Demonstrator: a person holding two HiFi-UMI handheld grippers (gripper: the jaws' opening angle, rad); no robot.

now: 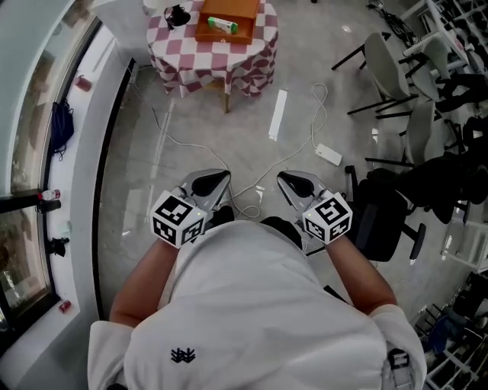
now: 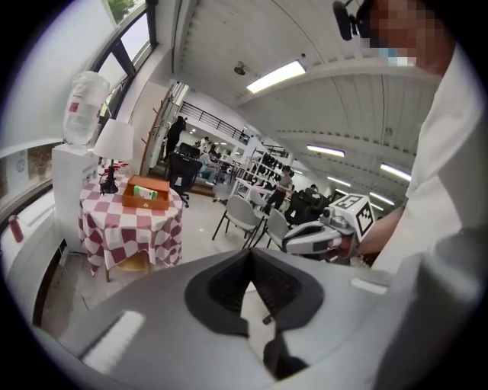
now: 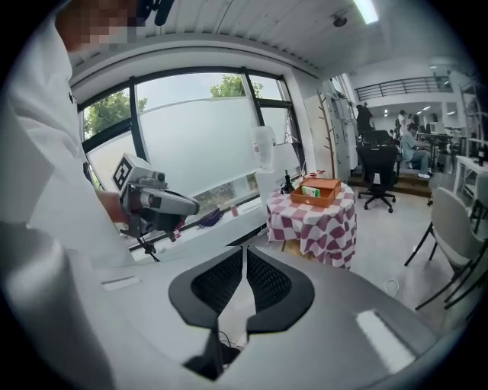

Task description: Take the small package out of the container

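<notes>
A brown tray-like container [image 1: 226, 20] stands on a round table with a red-and-white checked cloth [image 1: 191, 57], far ahead of me. In it lies a small green-and-white package [image 1: 223, 25]. My left gripper [image 1: 216, 180] and right gripper [image 1: 290, 181] are held close to my body over the floor, well short of the table, both shut and empty. The left gripper view shows the container [image 2: 145, 193] and package [image 2: 146, 192] beyond its closed jaws [image 2: 250, 255]. The right gripper view shows the container [image 3: 320, 190] beyond its closed jaws [image 3: 244, 251].
White cables and a power strip [image 1: 329, 155] lie on the floor between me and the table. Chairs [image 1: 393, 57] stand at the right. A window ledge [image 1: 76, 152] runs along the left. A black lamp [image 1: 177, 15] and a water dispenser [image 2: 82, 122] are by the table.
</notes>
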